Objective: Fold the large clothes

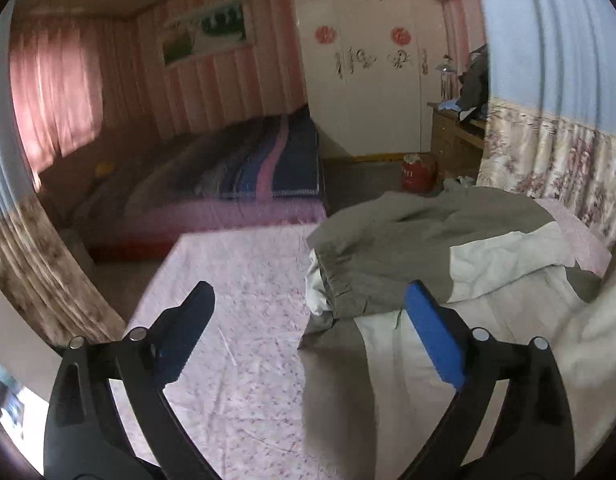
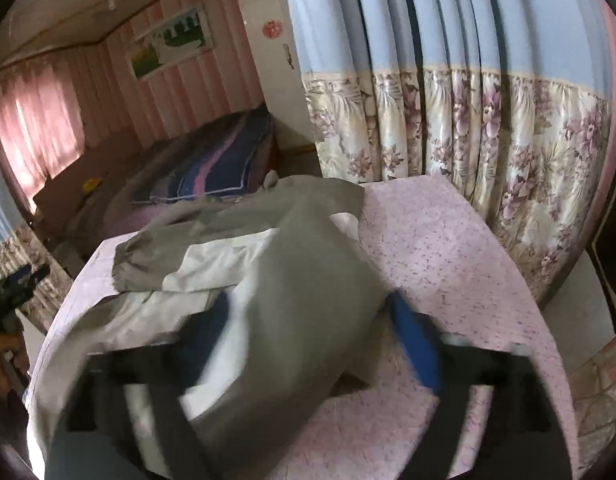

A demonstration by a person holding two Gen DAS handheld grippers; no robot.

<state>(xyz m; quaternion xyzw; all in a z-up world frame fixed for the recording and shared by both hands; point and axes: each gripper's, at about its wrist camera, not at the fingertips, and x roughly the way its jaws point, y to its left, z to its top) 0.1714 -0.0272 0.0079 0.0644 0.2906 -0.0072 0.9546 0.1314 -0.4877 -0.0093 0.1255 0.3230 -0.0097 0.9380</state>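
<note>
Garment [image 1: 428, 248] lies bunched on the pink-covered bench [image 1: 243, 304], grey and cream panels heaped ahead of the left gripper [image 1: 308, 292] and mostly past its right finger; its left finger stands over bare cover, so the fingers are wide apart and hold nothing; a good next move, I judge, is to swing that gripper rightward until a single layer of the near hem sits between the fingers, then close on it rather than on the thick heap.

In the right wrist view the right gripper [image 2: 308, 308] is smeared with motion; grey cloth [image 2: 275, 280] fills the gap between its fingers and drapes over the left finger, while the right finger [image 2: 416, 344] shows blue just beside the fold; the fingers look apart around the cloth, but whether they pinch it I cannot tell; I would carry that fold low and slowly, keeping the edge straight.
</note>
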